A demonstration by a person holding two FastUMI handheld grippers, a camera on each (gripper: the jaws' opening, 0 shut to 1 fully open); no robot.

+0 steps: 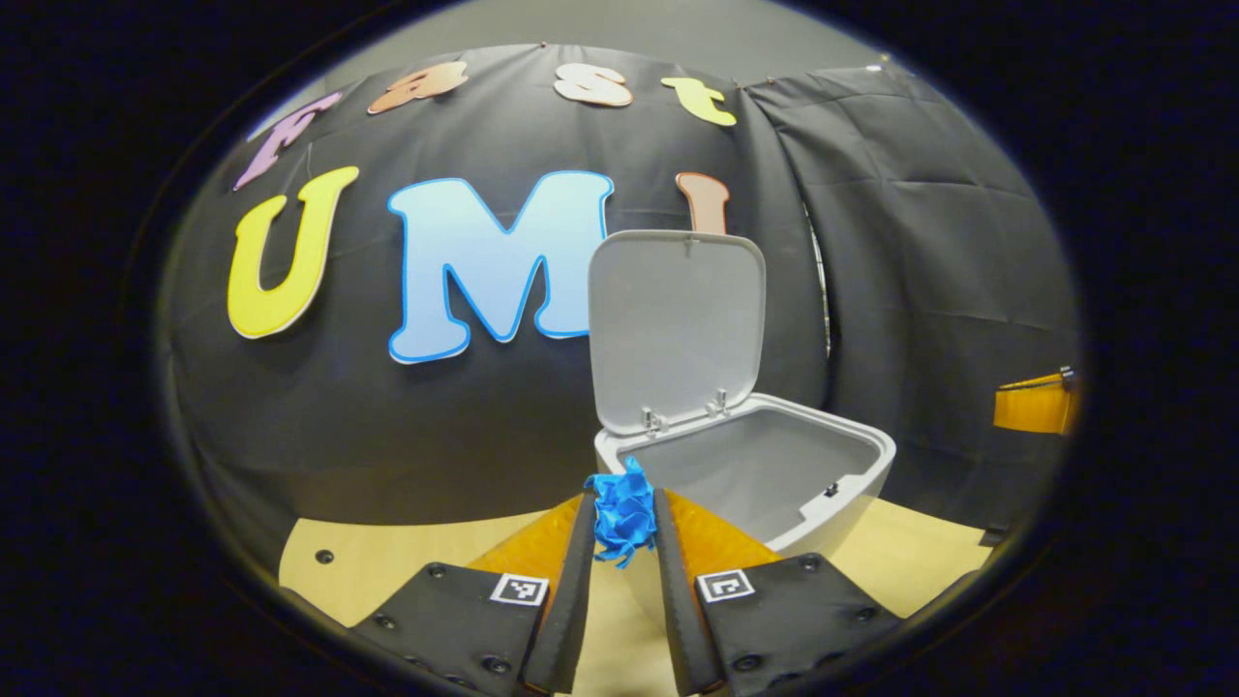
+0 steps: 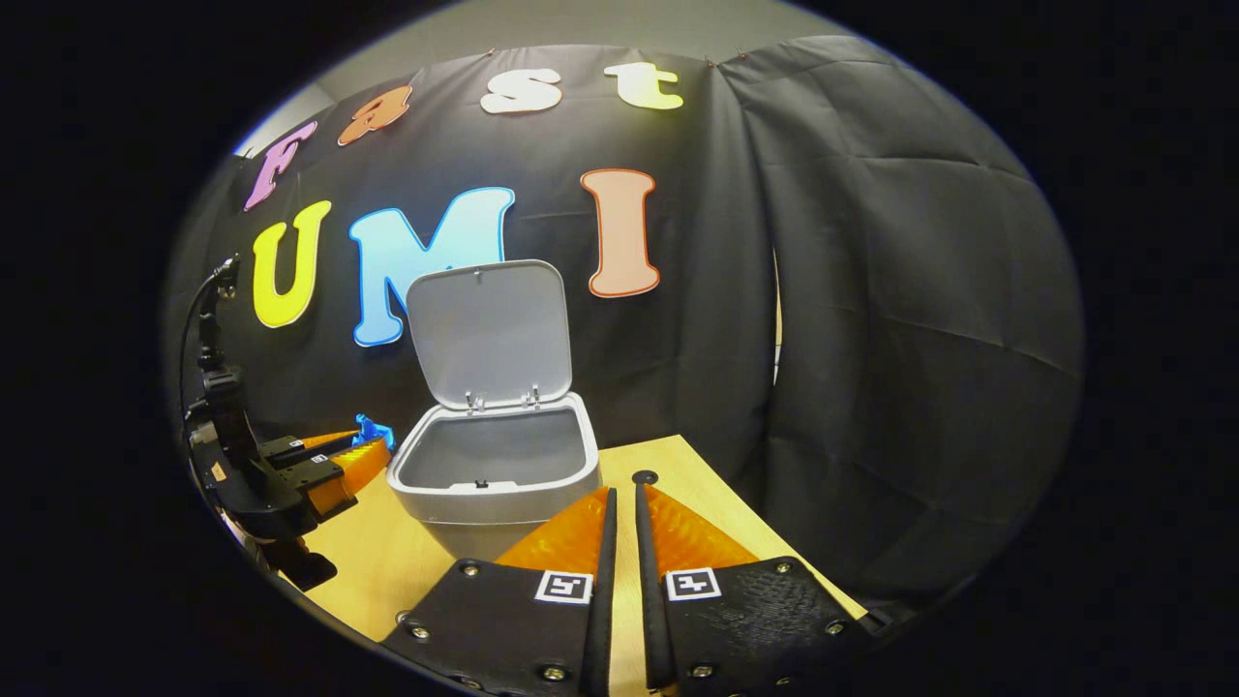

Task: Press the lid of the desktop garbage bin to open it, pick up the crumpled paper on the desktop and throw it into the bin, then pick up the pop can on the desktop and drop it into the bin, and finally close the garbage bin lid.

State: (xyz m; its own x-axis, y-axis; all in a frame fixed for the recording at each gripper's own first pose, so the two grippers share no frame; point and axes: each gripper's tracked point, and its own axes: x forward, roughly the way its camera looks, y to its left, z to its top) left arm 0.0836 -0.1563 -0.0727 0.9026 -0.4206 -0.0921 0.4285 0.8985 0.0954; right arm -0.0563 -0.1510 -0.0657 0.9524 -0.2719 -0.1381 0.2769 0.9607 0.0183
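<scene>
Crumpled paper [image 1: 622, 511], blue, is pinched btwn the fingers of the left gripper [image 1: 624, 518], up off the table [image 1: 407, 566] and just at the near-left rim of the bin [image 1: 765, 484]. In the right gripper view the same wad [image 2: 373, 429] shows at the tips of that gripper [image 2: 363, 447], far left, right beside the bin's left wall. Bin [image 2: 494, 474] sits mid-table w/ lid [image 2: 489, 334] swung up, standing near upright at the back on its hinges; lid [image 1: 676, 329] inner face is toward both cams. Bin inside looks bare as far as visible. Right gripper [image 2: 619, 499] is to the right of the bin, nr its front right corner, fingers nearly closed w/ only a slim gap, nothing btwn them, hovering over the table [image 2: 678, 465].
</scene>
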